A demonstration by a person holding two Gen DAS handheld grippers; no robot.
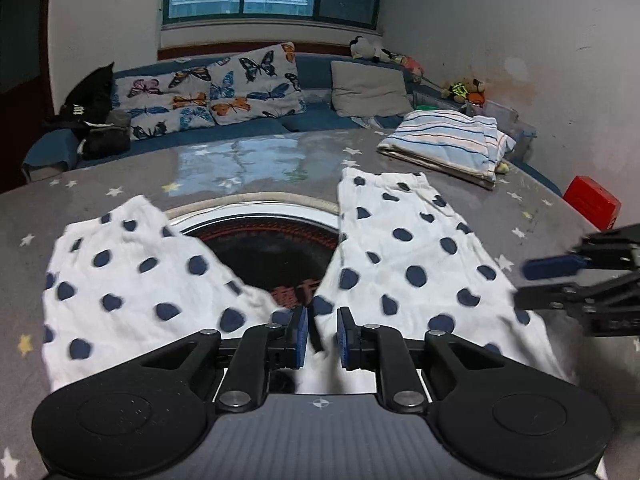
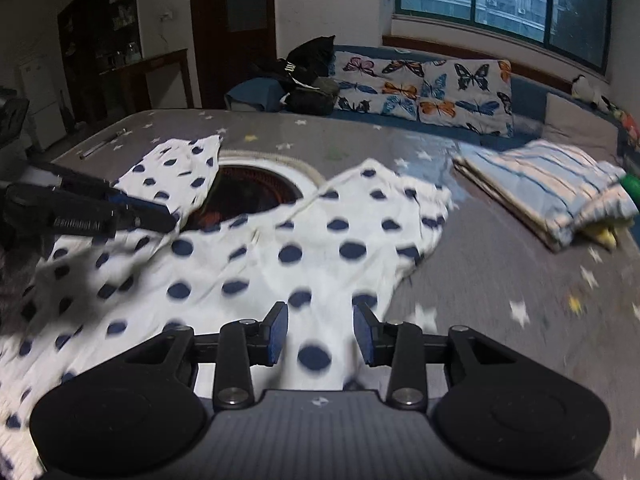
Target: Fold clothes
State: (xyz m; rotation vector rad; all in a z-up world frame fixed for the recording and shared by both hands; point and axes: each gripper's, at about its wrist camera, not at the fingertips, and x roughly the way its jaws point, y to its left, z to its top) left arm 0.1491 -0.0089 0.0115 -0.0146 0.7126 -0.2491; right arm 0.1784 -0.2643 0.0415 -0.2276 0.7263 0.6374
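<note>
Polka-dot pants point(image 1: 404, 248) lie spread on the grey star-print surface point(image 1: 248, 160), the two legs splayed in a V toward the far edge, straddling the round recessed burner point(image 1: 264, 240) at the surface's middle. Left gripper point(image 1: 322, 330) sits at the crotch with a narrow gap between its pads; a thin dark fold of cloth runs between them, but I can't tell if they actually pinch it. Right gripper point(image 2: 320, 330) hovers over the waist end near the near edge, parted, pads clear of the cloth, holding nothing. The view there is motion-blurred. Folded striped garment point(image 1: 444, 142) is parked at the far right, well apart. Risks, as I judge them: left grip is shallow, so a pull could slip off or lift only the top layer and split the legs unevenly. A leg dragged across the burner recess may snag on its rim or sag in. If the right closes on a single layer, the fold skews.
</note>
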